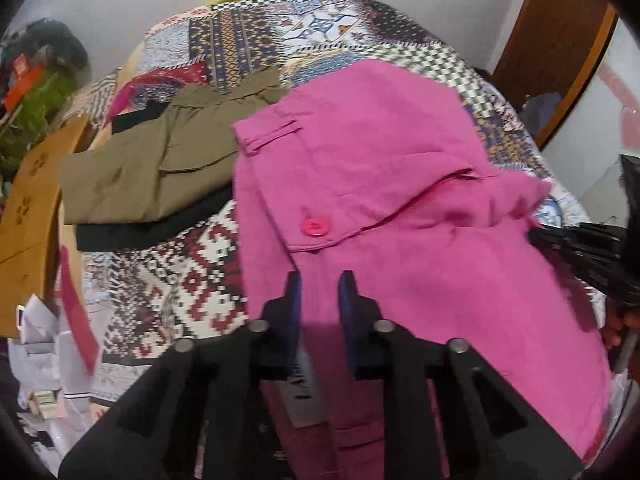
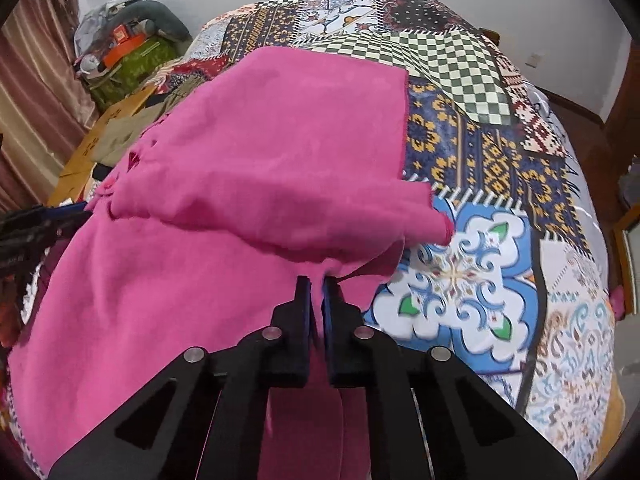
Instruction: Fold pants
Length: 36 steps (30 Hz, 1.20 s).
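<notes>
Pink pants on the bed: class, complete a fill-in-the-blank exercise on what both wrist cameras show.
1. The pants being folded are ____ in colour.
2. The right gripper is pinching the ____.
3. The olive garment lies on a ____ one.
4. The button on the pocket flap is ____.

Missing words: pink; pants; black; pink

Bedroom: patchwork bedspread, curtain.

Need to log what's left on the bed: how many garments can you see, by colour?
Pink pants: 1
Olive-green folded garment: 1
Black garment under the green one: 1
Total: 3
</notes>
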Each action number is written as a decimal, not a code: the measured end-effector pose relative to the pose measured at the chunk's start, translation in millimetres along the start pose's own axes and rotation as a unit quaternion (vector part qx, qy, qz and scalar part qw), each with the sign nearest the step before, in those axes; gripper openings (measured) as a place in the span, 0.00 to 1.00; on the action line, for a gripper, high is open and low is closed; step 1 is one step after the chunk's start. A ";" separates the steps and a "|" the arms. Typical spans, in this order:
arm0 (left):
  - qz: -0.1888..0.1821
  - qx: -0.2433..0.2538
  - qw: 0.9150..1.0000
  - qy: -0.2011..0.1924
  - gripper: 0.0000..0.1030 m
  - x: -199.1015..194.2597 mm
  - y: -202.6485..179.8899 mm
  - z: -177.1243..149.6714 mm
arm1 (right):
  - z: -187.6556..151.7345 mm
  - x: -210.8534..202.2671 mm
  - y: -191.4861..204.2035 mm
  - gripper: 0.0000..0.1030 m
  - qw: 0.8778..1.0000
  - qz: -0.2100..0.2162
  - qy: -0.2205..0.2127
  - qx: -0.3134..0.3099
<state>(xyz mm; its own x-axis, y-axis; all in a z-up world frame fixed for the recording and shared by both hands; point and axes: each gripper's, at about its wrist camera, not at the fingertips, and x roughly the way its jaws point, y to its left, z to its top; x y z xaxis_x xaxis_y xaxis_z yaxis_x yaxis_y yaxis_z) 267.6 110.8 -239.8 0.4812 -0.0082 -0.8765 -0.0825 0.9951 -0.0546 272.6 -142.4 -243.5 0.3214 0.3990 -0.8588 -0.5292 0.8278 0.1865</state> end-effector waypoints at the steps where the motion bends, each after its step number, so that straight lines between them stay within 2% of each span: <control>1: 0.005 -0.002 1.000 0.003 0.14 1.8 3.1 -0.4 | -3.1 -2.0 1.1 0.04 1.000 -0.003 0.001 -0.001; 5: -0.004 -0.016 1.000 0.010 0.14 7.5 15.8 -2.4 | -15.1 -10.5 0.7 0.04 1.000 -0.007 0.006 0.004; 12: 0.017 0.010 1.000 0.010 0.14 7.7 9.5 -3.5 | -24.3 -18.5 -3.8 0.04 1.000 -0.008 0.007 0.027; 16: 0.017 0.008 1.000 0.014 0.16 0.2 10.9 -1.0 | -21.2 -26.8 -5.1 0.06 1.000 -0.011 0.000 0.026; 19: 0.009 -0.001 1.000 0.009 0.21 -7.9 15.2 3.4 | -17.6 -40.8 -7.3 0.06 0.999 -0.020 -0.020 0.025; 20: 0.008 -0.003 1.000 0.007 0.25 -10.2 16.2 5.1 | -14.5 -46.6 -9.9 0.07 0.999 -0.024 -0.030 0.025; 24: 0.008 -0.008 1.000 -0.017 0.42 -21.8 19.5 16.1 | 0.6 -62.7 -21.7 0.14 0.997 -0.036 -0.059 0.034; 26: 0.011 -0.009 0.999 -0.030 0.47 -25.1 20.6 24.4 | 8.2 -67.0 -25.3 0.18 0.996 -0.043 -0.071 0.036; 31: 0.016 -0.008 0.999 -0.040 0.60 -19.8 20.2 44.7 | 27.0 -65.5 -33.8 0.42 0.993 -0.047 -0.097 0.056; 36: 0.007 -0.016 1.000 -0.025 0.64 -0.9 20.5 53.1 | 41.2 -48.6 -41.7 0.46 0.992 -0.044 -0.092 0.076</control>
<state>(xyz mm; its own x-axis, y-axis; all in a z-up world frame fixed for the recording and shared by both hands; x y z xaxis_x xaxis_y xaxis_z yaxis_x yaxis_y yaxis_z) 311.8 136.4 -214.7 0.5219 0.0120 -0.8529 -0.1170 0.9915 -0.0576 311.4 -180.1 -189.9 0.5060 0.3756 -0.7764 -0.3729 0.9070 0.1958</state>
